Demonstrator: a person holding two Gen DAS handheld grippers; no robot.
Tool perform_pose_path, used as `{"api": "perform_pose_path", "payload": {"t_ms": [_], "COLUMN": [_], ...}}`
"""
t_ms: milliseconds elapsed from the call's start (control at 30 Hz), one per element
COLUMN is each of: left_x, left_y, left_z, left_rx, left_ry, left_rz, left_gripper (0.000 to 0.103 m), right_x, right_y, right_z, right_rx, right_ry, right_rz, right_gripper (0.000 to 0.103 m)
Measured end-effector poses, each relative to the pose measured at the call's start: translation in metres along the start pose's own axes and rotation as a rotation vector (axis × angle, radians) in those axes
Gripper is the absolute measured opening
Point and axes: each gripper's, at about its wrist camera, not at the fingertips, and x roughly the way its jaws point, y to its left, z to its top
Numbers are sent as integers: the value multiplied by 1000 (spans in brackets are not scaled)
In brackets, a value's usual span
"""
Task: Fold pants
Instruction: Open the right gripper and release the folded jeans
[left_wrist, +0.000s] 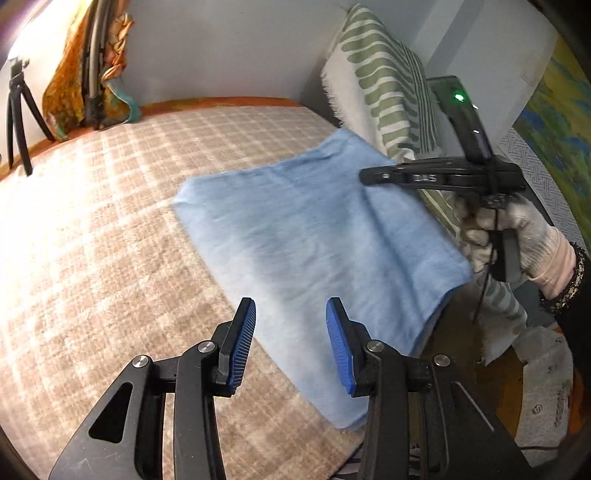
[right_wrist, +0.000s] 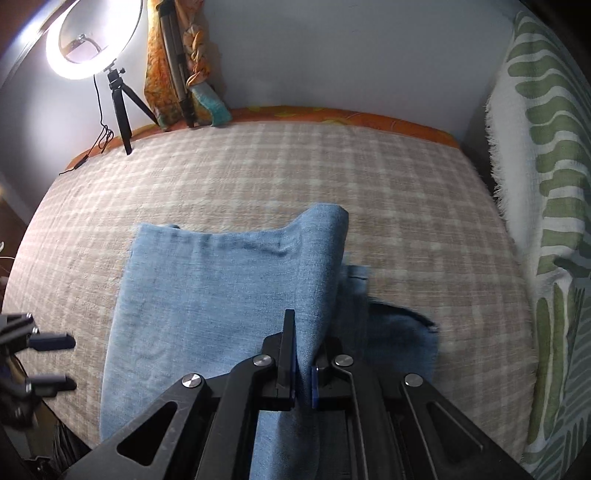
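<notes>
Light blue pants (left_wrist: 303, 236) lie folded on a beige checked bed cover (left_wrist: 110, 240). My left gripper (left_wrist: 290, 306) hovers over their near edge, its blue pads apart and gripping nothing. A gloved hand (left_wrist: 517, 236) holds my right gripper (left_wrist: 365, 176) at the pants' far right side. In the right wrist view, my right gripper (right_wrist: 303, 332) is shut on a raised fold of the pants (right_wrist: 207, 295), and the cloth drapes over one finger. The left gripper (right_wrist: 55, 362) shows open at that view's left edge, beside the pants.
A lit ring light on a small tripod (right_wrist: 92, 40) stands at the bed's far left corner. Orange fabric (right_wrist: 162, 66) hangs against the back wall. A white cloth with green stripes (right_wrist: 546, 184) rises along the bed's right side. The cover (right_wrist: 406, 184) beyond the pants is bare.
</notes>
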Motion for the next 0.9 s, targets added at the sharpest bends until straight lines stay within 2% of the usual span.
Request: {"api": "perform_pose_path", "payload": {"t_ms": [200, 333, 400, 467, 533, 633, 700, 800, 900], "left_x": [8, 22, 27, 36, 40, 46, 49, 51, 48], "left_y": [-10, -20, -28, -39, -45, -43, -43, -46, -47], "left_z": [4, 3, 1, 3, 1, 2, 2, 1, -2], "left_rx": [40, 60, 87, 127, 148, 134, 122, 118, 115], "left_ry": [8, 34, 50, 69, 78, 91, 93, 86, 89], "left_rz": [-8, -15, -16, -5, 2, 0, -5, -1, -1], "left_gripper": [38, 38, 38, 38, 38, 38, 38, 38, 38], "right_x": [-5, 15, 24, 27, 18, -5, -20, -40, -42], "right_y": [-34, -43, -44, -48, -55, -57, -52, -35, -16], "right_z": [6, 4, -1, -6, -14, -29, -39, -65, -90], "right_rx": [17, -8, -29, -24, -1, 4, -3, -9, -57], "right_ry": [-13, 12, 25, 38, 21, -9, -42, -97, -97], "right_rz": [-72, -49, -70, -89, -106, -158, -161, -86, -82], "right_gripper": [1, 2, 6, 23, 35, 36, 36, 37, 37]}}
